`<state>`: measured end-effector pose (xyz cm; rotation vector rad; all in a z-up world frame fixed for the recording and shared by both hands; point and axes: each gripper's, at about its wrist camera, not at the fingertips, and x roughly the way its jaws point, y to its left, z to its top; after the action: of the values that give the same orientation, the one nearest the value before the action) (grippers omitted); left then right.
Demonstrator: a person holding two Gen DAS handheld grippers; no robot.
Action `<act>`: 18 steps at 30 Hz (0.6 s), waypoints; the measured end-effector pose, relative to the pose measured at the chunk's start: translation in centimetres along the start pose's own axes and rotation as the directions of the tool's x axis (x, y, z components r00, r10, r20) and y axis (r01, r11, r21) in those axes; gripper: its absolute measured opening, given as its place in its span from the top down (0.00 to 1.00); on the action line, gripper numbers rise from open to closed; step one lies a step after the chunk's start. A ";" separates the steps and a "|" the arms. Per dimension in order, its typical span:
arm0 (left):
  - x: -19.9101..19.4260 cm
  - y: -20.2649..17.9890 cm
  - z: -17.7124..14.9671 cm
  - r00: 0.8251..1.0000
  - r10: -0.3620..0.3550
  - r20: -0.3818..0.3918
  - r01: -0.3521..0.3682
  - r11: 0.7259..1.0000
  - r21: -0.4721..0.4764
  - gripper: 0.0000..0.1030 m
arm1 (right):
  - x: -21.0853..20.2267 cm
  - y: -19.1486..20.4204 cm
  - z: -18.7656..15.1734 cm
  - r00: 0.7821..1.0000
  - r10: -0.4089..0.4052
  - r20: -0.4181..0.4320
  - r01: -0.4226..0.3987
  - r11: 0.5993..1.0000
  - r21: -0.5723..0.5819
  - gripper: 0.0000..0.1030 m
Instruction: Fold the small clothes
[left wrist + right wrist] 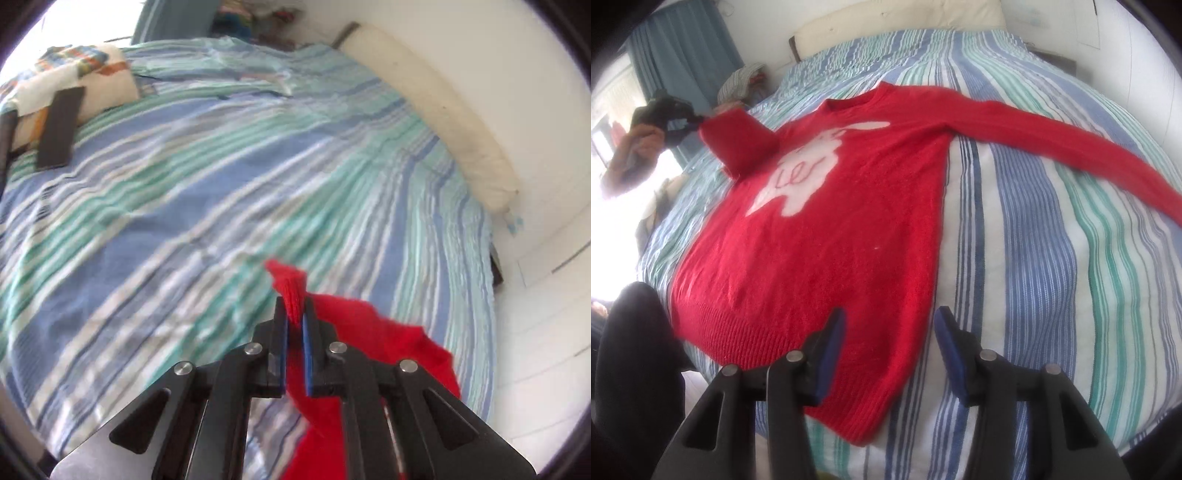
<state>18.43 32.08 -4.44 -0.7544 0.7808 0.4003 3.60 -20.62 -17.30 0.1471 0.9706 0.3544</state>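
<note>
Left gripper (294, 314) is pinching the red sweater's (827, 236) cuff (291, 291) for us, lifted off the striped bedspread (184, 184). Right gripper (889, 325) is hovering over the hem with jaws apart, holding nothing. Only the right view is showing us the sweater lying flat with its white motif (801, 173); stitching unreadable.

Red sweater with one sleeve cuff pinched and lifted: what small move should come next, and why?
Probably carry the cuff across the chest and lay the sleeve flat. The left hand-held gripper is shut on the cuff, which hangs above the red sweater, while the other sleeve lies stretched out on the striped bedcover. The right hand-held gripper hovers open near the hem.
</note>
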 end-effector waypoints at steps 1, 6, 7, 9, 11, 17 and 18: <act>-0.8 2.7 0.5 0.998 0.056 0.027 -0.056 0.998 -0.029 0.96 | 0.2 0.2 -0.1 1.000 0.002 -0.004 -0.002 1.000 -0.006 0.52; 0.4 11.4 -0.9 0.980 0.200 -0.020 -0.201 0.977 -0.076 0.94 | 0.8 1.2 -0.5 1.000 -0.003 -0.022 0.002 0.999 -0.037 0.52; 1.4 12.2 -1.3 0.978 0.203 -0.049 -0.206 0.976 -0.068 0.93 | 0.8 1.4 -0.6 1.000 -0.004 -0.023 0.003 0.999 -0.042 0.52; 2.6 13.9 -1.7 0.975 0.200 -0.094 -0.207 0.976 -0.066 0.89 | 0.9 1.6 -0.7 1.000 -0.008 -0.030 0.006 0.999 -0.047 0.52; 3.4 15.3 -1.7 0.981 0.155 -0.117 -0.167 0.981 -0.098 0.76 | 1.1 1.5 -0.8 0.999 -0.013 -0.038 0.011 0.999 -0.046 0.52; 3.8 18.9 -0.9 0.991 0.046 -0.124 -0.074 0.970 -0.232 0.52 | 1.3 1.7 -1.0 0.998 -0.038 -0.048 0.035 0.997 -0.066 0.52; 4.1 18.9 -1.0 0.989 0.042 -0.140 -0.074 0.970 -0.231 0.52 | 1.3 1.8 -1.0 0.998 -0.041 -0.049 0.038 0.997 -0.070 0.52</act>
<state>9.66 44.33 -16.68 -0.9897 0.8927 0.5049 3.05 -18.50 -18.37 0.0568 1.0080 0.3559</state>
